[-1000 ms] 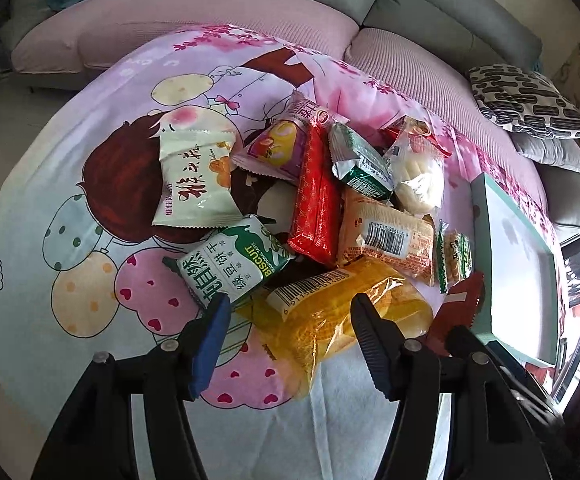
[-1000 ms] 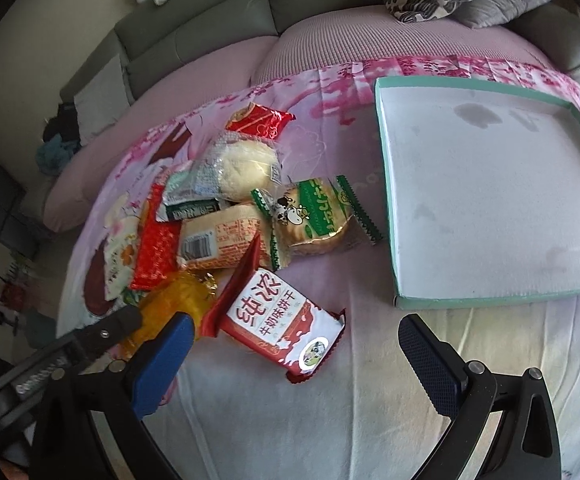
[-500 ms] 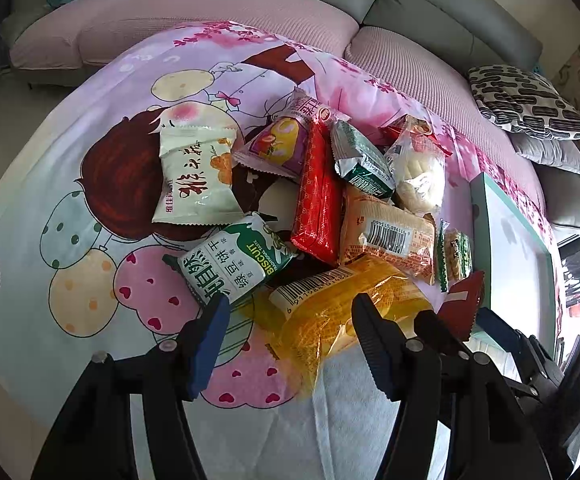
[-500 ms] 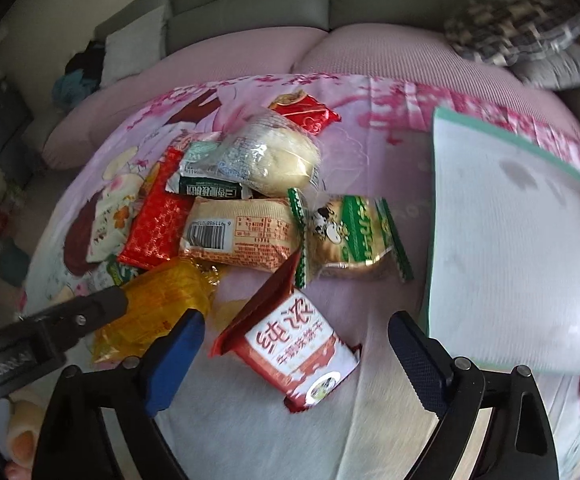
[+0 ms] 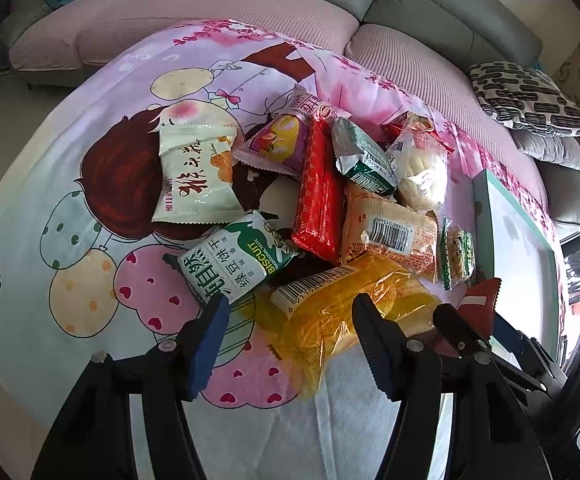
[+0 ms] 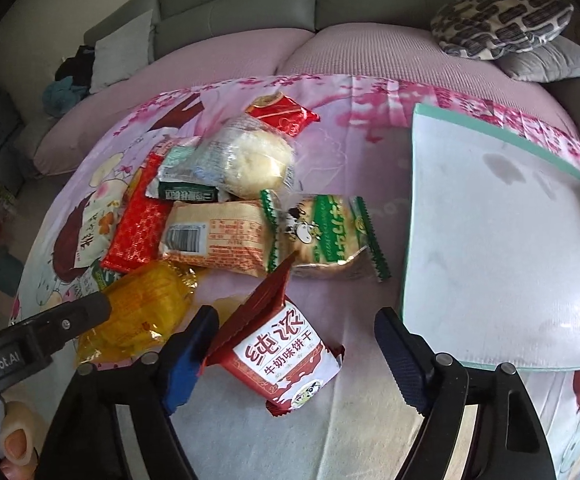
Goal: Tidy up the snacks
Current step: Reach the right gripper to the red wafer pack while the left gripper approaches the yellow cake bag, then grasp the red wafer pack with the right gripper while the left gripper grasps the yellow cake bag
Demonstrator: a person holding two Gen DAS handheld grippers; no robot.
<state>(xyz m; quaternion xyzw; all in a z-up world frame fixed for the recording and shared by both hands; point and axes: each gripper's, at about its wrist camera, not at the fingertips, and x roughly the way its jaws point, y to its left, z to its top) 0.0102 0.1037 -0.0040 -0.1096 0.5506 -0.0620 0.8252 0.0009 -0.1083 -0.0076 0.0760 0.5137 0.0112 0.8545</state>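
Since a second ago the right gripper (image 6: 294, 356) has swung left and closed in on the red packet (image 6: 280, 360), which then lay ahead of its spread fingers and now sits between them; in the left wrist view its black fingers have come in at the lower right, beside the left gripper (image 5: 288, 344), which has barely moved. The pile itself looks unchanged. The right gripper is wide open — its left pad (image 6: 188, 356) touches or nearly touches the packet's raised red flap, the right pad stands clear of it, and nothing is gripped. The left gripper is also spread wide and holds nothing; the yellow pack (image 5: 350, 312) lies between its fingers, with the right finger lying over the wrapper's edge, though contact cannot be told. The snacks lie heaped on the cartoon sheet (image 5: 90, 184): a white bag (image 5: 196, 180) and a green biscuit bag (image 5: 234, 268) to the left, a long red pack (image 5: 318, 196) and an orange pack (image 5: 390, 236) in the middle, a clear bun pack (image 6: 246, 160) behind. The red packet sits apart at the near edge, just left of the teal tray (image 6: 414, 208), which holds no snacks.
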